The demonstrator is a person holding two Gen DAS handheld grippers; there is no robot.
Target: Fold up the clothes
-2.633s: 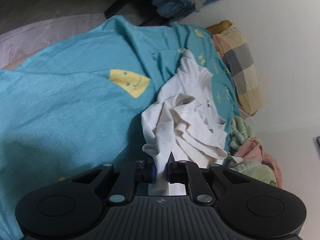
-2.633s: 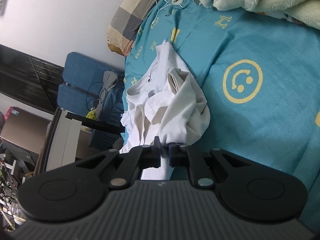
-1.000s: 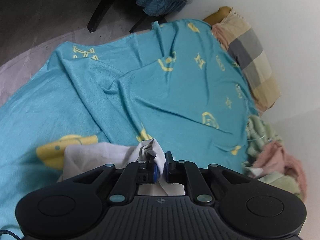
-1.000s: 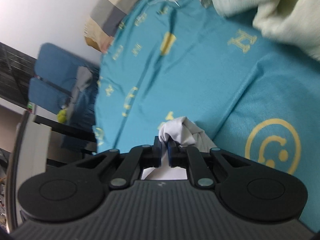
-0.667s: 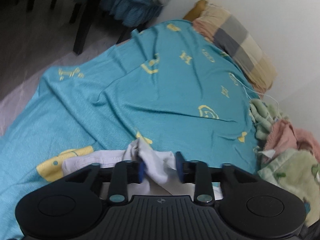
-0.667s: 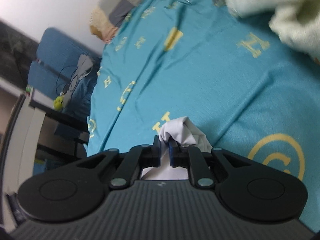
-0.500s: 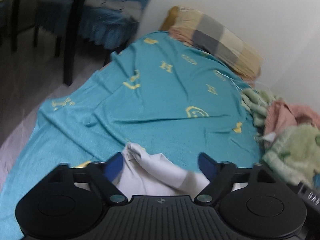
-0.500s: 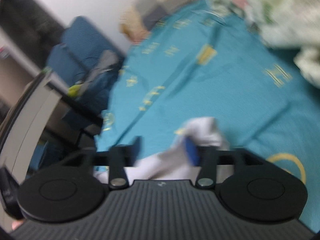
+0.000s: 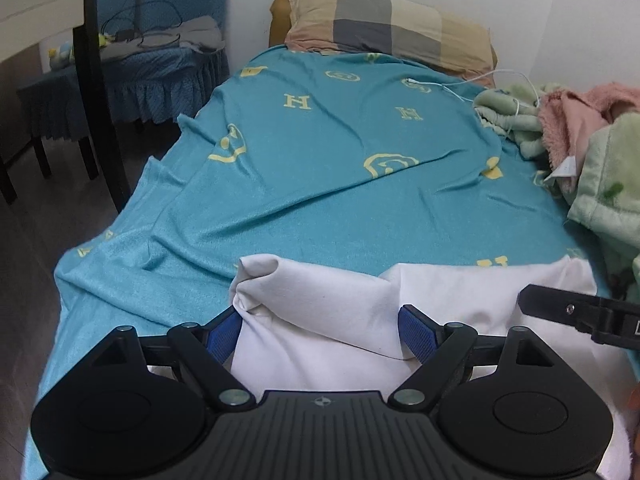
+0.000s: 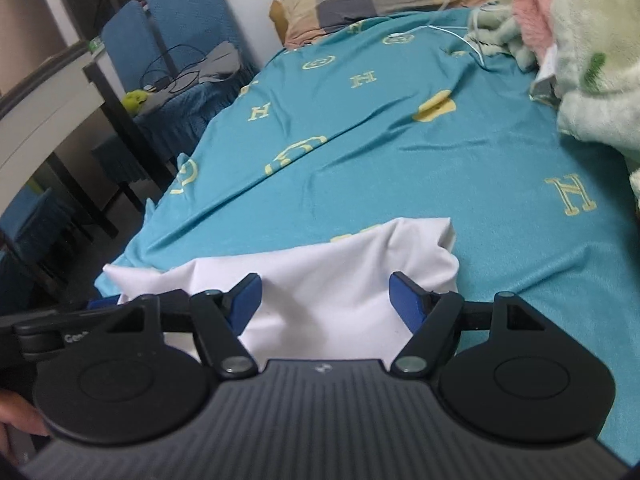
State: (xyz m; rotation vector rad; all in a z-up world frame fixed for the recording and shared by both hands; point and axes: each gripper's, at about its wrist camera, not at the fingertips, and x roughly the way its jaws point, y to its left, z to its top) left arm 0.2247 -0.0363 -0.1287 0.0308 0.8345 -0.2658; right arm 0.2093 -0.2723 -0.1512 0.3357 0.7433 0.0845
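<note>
A white garment (image 9: 320, 304) lies spread on the near end of a bed with a teal sheet (image 9: 320, 168); it also shows in the right wrist view (image 10: 320, 276). My left gripper (image 9: 320, 330) is open, its blue pads either side of the garment's bunched left corner, holding nothing. My right gripper (image 10: 324, 300) is open over the garment's right part, holding nothing. The right gripper's finger (image 9: 576, 312) shows at the right edge of the left wrist view, and the left gripper's body (image 10: 48, 328) shows at the left of the right wrist view.
A checked pillow (image 9: 392, 28) lies at the head of the bed. A pile of green and pink fleece blankets (image 9: 580, 132) sits on the right side with a white cable. Blue chairs (image 10: 168, 32) and a dark-legged table (image 9: 92, 92) stand left of the bed.
Both grippers were shut on the white garment and carried it toward the near end of the bed. Both have opened and let it go; it now lies spread flat.
</note>
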